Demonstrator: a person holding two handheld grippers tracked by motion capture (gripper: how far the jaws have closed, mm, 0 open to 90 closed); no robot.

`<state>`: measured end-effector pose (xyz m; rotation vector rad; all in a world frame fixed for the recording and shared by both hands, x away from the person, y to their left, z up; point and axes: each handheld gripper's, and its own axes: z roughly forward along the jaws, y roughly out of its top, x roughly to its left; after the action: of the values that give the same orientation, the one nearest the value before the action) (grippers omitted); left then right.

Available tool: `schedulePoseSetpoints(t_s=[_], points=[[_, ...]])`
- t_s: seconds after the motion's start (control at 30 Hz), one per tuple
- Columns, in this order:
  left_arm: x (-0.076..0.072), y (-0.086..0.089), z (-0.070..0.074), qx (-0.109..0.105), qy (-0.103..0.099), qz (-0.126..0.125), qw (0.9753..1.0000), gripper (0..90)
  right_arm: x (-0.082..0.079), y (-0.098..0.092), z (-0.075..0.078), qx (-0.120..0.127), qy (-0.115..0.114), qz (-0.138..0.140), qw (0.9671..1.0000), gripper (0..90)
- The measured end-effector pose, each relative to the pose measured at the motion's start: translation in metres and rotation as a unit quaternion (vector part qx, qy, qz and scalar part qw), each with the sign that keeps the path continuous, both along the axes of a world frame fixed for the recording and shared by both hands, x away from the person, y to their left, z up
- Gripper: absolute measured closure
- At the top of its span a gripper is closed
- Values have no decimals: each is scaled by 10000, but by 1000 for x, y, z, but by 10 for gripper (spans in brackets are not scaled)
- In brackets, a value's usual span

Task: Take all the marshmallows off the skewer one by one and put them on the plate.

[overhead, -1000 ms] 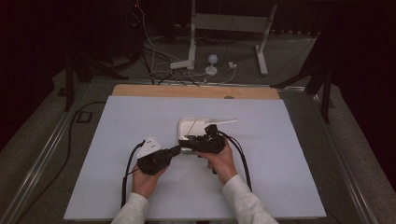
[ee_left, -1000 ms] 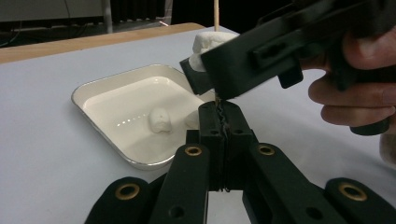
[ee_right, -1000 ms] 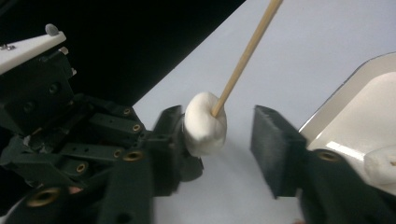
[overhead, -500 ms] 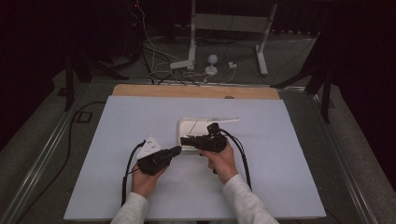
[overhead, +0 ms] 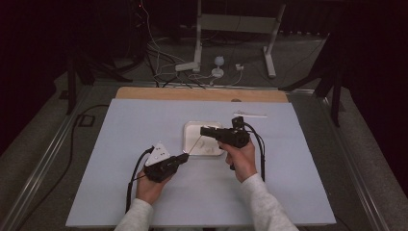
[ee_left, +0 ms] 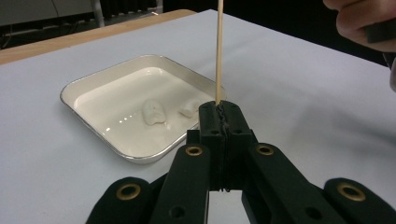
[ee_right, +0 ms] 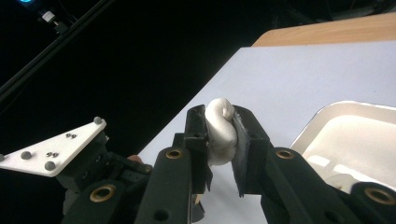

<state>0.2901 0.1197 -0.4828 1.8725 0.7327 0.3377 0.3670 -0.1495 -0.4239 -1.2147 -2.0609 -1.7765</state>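
One wooden skewer [ee_left: 218, 51] stands clamped between the closed jaws of the left gripper [ee_left: 219, 108], rising straight up from the fingertips in the left gripper view. In the high view it runs as a thin line from the left gripper [overhead: 184, 157] up toward the right gripper [overhead: 204, 130].

One white tray [ee_left: 93, 84] lies on the table just beyond the left fingertips, and two white dumpling-like pieces rest in it: one [ee_left: 153, 112] to the left, the other [ee_left: 189, 108] closer to the skewer's base. A third white piece [ee_right: 220, 131] is squeezed between the jaws of the right gripper [ee_right: 219, 122], bulging above the fingertips. The tray's rim [ee_right: 327, 112] sits to the right of those fingers.

One more thin white stick [overhead: 250, 114] lies on the table past the right gripper, well apart from the tray.

Both forearms come in from the near edge. The left hand [overhead: 149, 185] holds its gripper low, pointing toward the tray; the right hand [overhead: 240, 161] holds its gripper raised over the tray, pointing to the left.
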Motion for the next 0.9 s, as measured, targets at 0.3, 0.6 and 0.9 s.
schedulePoseSetpoints(t_s=[0.3, 0.6, 0.9], points=[[0, 1, -3, 237, 23, 105, 9997, 900, 1, -9, 11, 31, -184, -243, 9995, 786], [1, 5, -2, 39, 75, 187, 9998, 900, 2, -20, 15, -271, -340, -339, 9985, 773], [1, 7, -1, -59, 76, 210, 9997, 900, 7, -15, 4, -573, -356, -464, 9966, 755]])
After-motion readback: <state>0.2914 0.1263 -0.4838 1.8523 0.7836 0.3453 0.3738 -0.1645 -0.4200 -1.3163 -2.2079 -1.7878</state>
